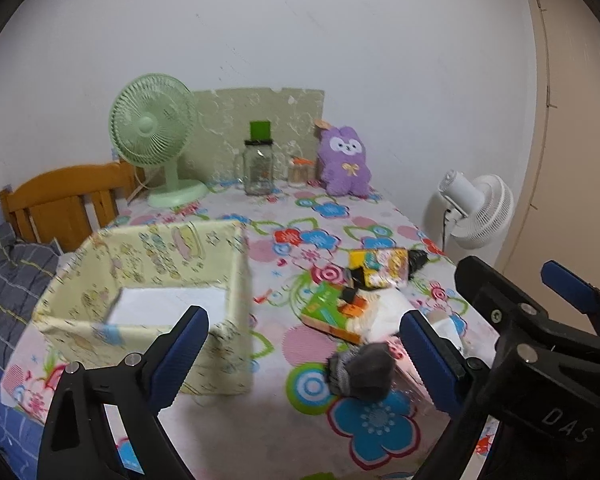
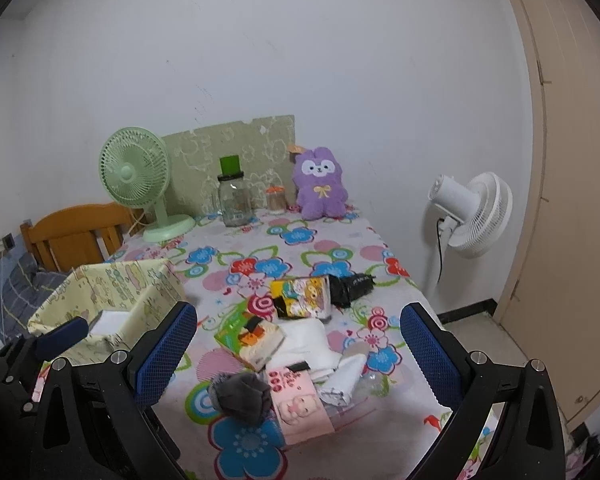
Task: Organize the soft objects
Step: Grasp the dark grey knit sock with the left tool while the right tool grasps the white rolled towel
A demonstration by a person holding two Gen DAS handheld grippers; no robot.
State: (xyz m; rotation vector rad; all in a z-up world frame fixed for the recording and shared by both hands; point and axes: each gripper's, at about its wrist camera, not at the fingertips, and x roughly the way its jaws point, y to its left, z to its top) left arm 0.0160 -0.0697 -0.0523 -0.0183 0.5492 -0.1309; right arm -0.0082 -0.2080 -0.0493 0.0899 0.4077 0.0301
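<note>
Grey fuzzy rolled sock [image 1: 362,374]: on flowered tablecloth [image 1: 260,432], between and beyond left gripper [image 1: 304,354] fingers, untouched; long axis crosswise.
Left jaws: spread, empty.
Right gripper [image 2: 298,350]: spread, empty.

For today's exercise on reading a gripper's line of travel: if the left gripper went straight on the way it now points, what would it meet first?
Probably the grey sock, lying on the floral tablecloth between the left gripper's open fingers; depth is uncertain.
</note>
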